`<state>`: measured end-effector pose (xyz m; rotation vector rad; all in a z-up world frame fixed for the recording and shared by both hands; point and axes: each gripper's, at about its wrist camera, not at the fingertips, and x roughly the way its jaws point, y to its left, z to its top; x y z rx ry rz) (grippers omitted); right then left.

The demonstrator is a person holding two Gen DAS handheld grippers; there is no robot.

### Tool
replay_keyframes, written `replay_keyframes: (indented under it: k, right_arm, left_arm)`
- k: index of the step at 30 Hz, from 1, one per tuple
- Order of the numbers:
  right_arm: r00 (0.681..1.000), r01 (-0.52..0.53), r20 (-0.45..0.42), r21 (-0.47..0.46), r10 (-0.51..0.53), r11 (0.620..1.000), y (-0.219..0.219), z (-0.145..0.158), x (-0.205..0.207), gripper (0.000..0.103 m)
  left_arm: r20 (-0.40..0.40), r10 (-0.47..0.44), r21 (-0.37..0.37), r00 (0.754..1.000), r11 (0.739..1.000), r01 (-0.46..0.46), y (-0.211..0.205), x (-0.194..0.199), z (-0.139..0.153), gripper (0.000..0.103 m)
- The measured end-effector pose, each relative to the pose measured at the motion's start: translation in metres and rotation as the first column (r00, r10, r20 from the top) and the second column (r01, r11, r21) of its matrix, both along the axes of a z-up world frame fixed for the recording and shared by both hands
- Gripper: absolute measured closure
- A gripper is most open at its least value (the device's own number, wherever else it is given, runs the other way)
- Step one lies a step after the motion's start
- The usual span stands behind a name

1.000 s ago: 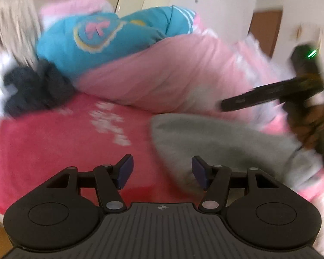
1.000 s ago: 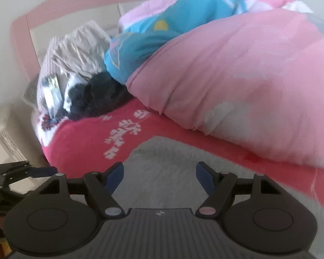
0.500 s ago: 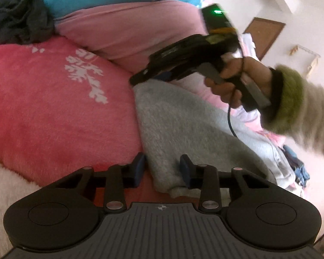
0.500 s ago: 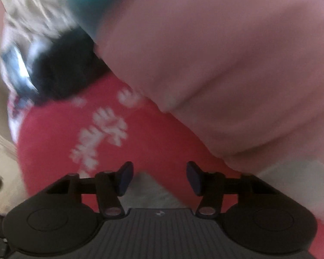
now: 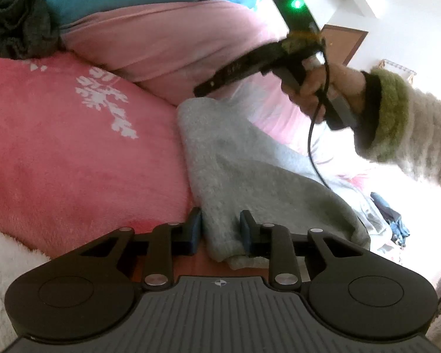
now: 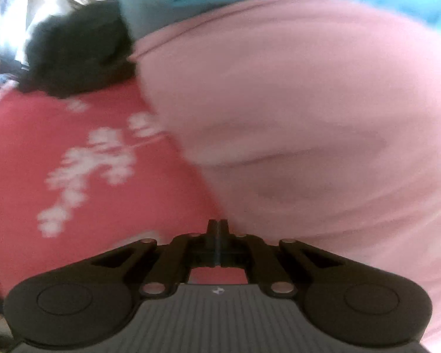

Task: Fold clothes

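Fingers (image 5: 194, 229) closing on grey garment (image 5: 250, 170)

Right wrist view smeared w/ motion blur: white flower print on my red fleece blanket (image 6: 73, 135) has no clean edges, dark crumpled garment (image 6: 76, 50) just a blob. My right gripper (image 6: 217, 228) covers whatever's under its tips. In left wrist view, grey fleece garment (image 5: 250, 176) near corner tucks behind my left gripper (image 5: 220, 229); fuzzy beige sleeve (image 5: 420, 141) cut off by frame edge.
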<state>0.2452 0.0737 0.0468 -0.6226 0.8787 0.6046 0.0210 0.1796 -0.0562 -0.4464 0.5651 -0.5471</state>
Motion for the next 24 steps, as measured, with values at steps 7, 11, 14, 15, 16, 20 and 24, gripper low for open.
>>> replay_keyframes:
  k: [7,11,14,15,16,20,24]
  right_arm:
    - [0.95,0.028,-0.311,0.039,-0.014,0.999,0.019,0.0,0.027,0.058]
    - [0.878,0.021,-0.476,-0.046,-0.041,0.999,0.035,-0.03,0.032,0.067]
    - [0.904,-0.067,-0.427,-0.094,0.021,0.993,0.046,-0.027,0.021,0.086]
    - [0.918,-0.101,-0.395,-0.118,0.047,0.988,0.051,-0.022,0.015,0.093]
    - [0.936,-0.143,-0.342,-0.152,0.083,0.978,0.055,-0.016,0.007,0.096]
    - [0.948,-0.281,0.013,-0.426,0.317,0.86,0.071,-0.013,-0.03,0.103]
    - [0.978,-0.2,-0.006,-0.3,0.208,0.933,0.063,-0.009,-0.007,0.103]
  left_arm:
    - [0.019,-0.007,0.001,1.0,1.0,0.007,0.002,0.001,-0.007,0.077]
    - [0.024,-0.01,-0.003,1.0,1.0,0.01,0.003,0.002,-0.008,0.077]
    - [0.027,-0.01,-0.004,1.0,1.0,0.01,0.002,0.002,-0.007,0.077]
    - [0.028,-0.011,-0.003,1.0,1.0,0.011,0.002,0.002,-0.007,0.077]
    - [0.029,-0.013,-0.001,1.0,1.0,0.013,0.002,0.003,-0.007,0.077]
    - [0.016,-0.023,-0.02,1.0,1.0,0.023,0.003,0.006,-0.007,0.077]
    - [0.012,-0.025,-0.038,1.0,0.999,0.025,0.005,0.004,-0.006,0.077]
